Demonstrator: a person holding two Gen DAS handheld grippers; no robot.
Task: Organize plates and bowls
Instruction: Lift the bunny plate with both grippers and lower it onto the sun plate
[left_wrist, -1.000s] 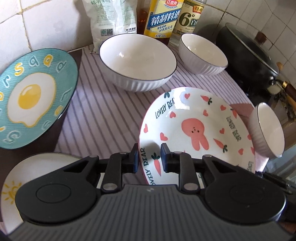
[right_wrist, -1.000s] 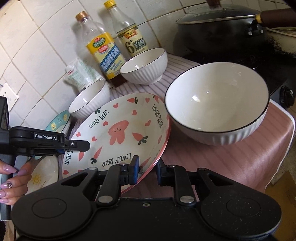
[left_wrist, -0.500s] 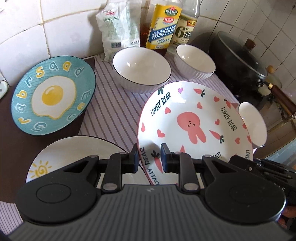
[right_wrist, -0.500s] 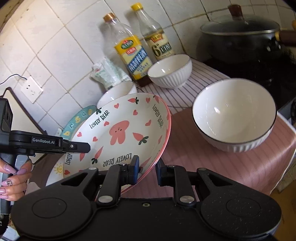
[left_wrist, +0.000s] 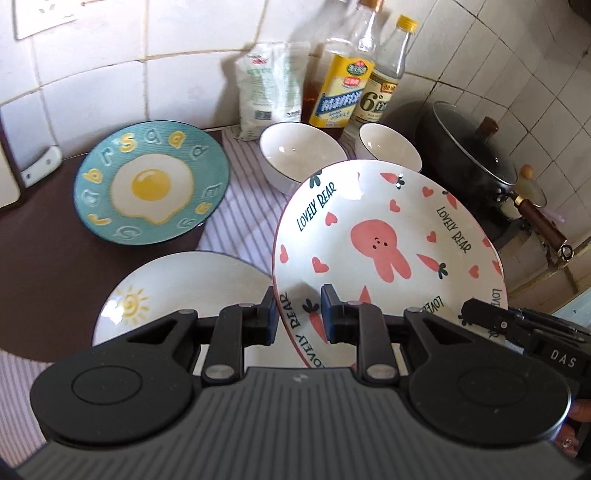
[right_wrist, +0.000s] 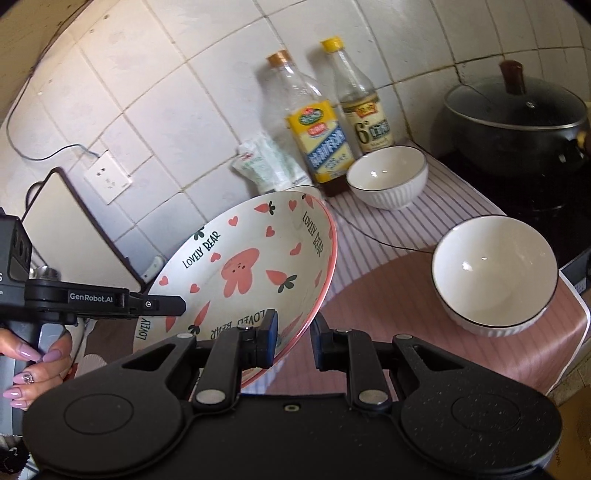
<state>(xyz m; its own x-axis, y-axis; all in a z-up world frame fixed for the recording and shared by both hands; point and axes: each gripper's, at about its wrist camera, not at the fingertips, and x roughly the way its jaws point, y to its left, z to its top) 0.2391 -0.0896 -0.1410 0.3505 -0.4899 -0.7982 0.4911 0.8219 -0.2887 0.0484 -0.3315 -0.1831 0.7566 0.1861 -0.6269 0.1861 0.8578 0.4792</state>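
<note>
While gripped at both rims, bunny plate (left_wrist: 388, 236) aloft, tilted.

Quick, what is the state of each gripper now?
Left gripper: shut on the rabbit plate rim.
Right gripper: shut on the same plate's rim.

Black left claw (left_wrist: 298, 314), blue pads, ribbed grey body; right claw (right_wrist: 293, 339) speckled black; lilac nails, ring

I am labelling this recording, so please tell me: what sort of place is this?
Most likely a home kitchen counter. White wall tiles stand behind it, two seasoning bottles stand against the wall, and a lidded black pot sits on a stove beside the bowls.
</note>
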